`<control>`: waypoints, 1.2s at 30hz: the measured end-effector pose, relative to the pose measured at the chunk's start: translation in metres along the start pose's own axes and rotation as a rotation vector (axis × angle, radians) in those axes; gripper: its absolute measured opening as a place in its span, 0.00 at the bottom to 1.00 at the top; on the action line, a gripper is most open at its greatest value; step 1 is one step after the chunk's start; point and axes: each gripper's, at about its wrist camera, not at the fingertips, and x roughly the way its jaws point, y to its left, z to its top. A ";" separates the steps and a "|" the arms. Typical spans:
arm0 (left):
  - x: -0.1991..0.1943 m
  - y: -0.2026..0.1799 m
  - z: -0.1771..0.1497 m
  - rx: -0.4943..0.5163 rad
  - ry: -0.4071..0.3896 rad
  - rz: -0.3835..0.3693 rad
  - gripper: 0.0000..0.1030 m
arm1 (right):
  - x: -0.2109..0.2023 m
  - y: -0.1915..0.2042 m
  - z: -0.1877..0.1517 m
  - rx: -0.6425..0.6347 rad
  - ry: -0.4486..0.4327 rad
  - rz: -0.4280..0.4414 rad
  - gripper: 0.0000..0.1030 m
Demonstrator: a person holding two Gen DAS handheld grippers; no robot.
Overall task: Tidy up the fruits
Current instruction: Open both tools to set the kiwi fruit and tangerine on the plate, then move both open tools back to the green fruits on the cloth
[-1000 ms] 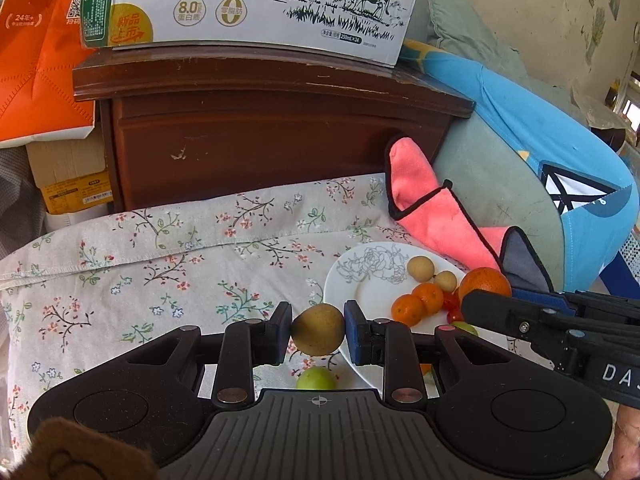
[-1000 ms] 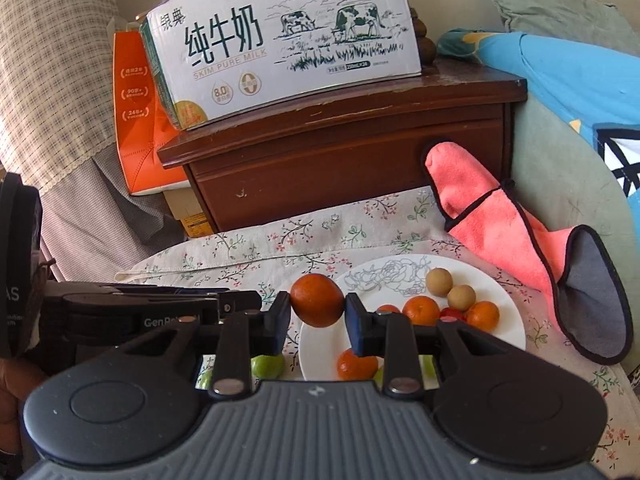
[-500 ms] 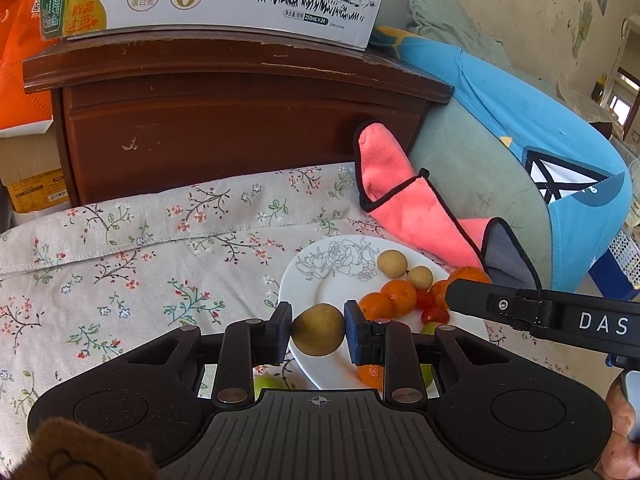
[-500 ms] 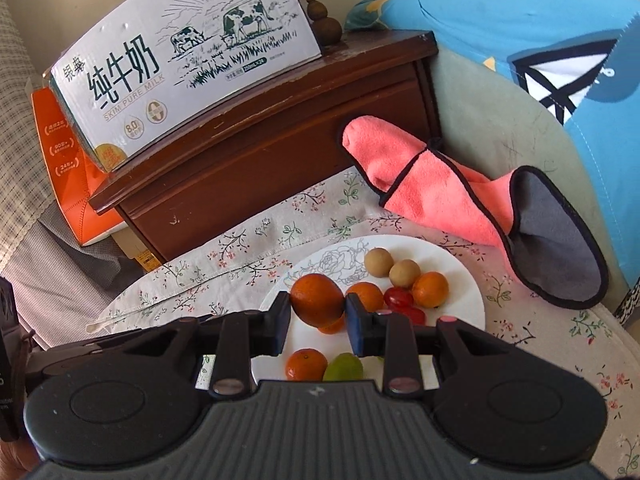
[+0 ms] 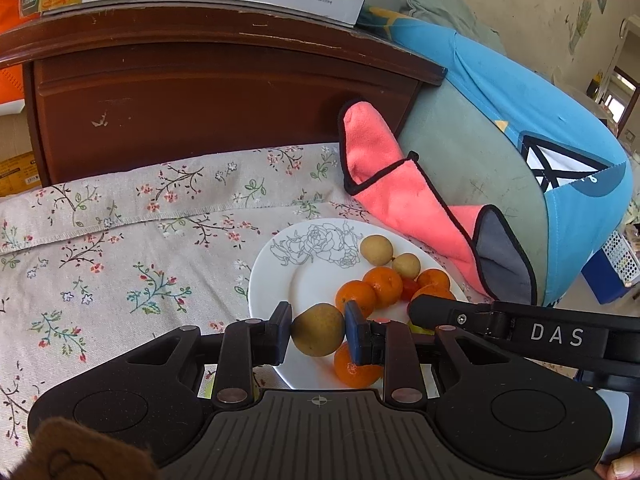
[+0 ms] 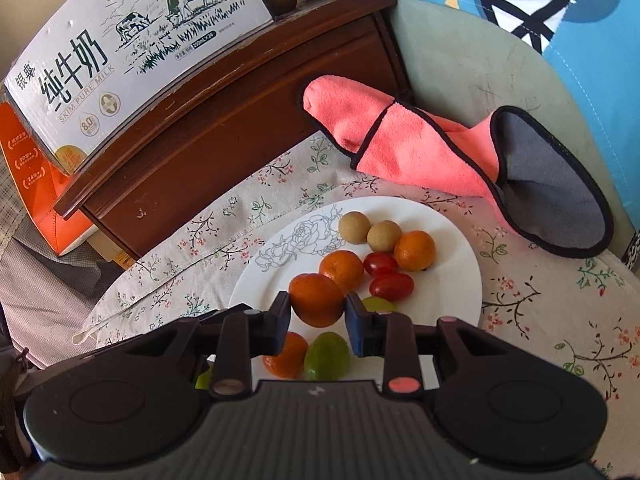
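My left gripper (image 5: 318, 334) is shut on a small yellow-brown pear (image 5: 318, 336), held over the near-left rim of a white plate (image 5: 280, 272) with a rose drawing. My right gripper (image 6: 317, 314) is shut on an orange mandarin (image 6: 316, 299) above the same plate (image 6: 452, 240). On the plate lie two tan longans (image 6: 370, 232), several mandarins (image 6: 415, 250), two cherry tomatoes (image 6: 386, 278) and green fruits (image 6: 327, 356). The right gripper's black arm (image 5: 520, 330) crosses the left wrist view at lower right.
The plate sits on a floral cloth (image 5: 120, 248). A pink and grey mitt (image 6: 440, 160) lies behind the plate against a blue-green cushion (image 5: 520, 120). A dark wooden cabinet (image 5: 200, 100) with a milk carton box (image 6: 140, 52) stands at the back.
Both grippers have come down and forward over the plate with their fruits still held. The right wrist view has rolled, so the cabinet now tilts.
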 end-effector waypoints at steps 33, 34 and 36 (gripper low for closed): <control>-0.066 0.040 0.008 -0.024 -0.061 0.200 0.75 | -0.011 0.025 -0.002 -0.065 -0.018 0.079 0.61; -0.068 0.041 0.005 -0.020 -0.057 0.203 0.75 | -0.011 0.027 -0.003 -0.069 -0.017 0.085 0.63; -0.071 0.042 0.000 -0.007 -0.045 0.204 0.75 | -0.011 0.030 -0.005 -0.085 -0.013 0.096 0.65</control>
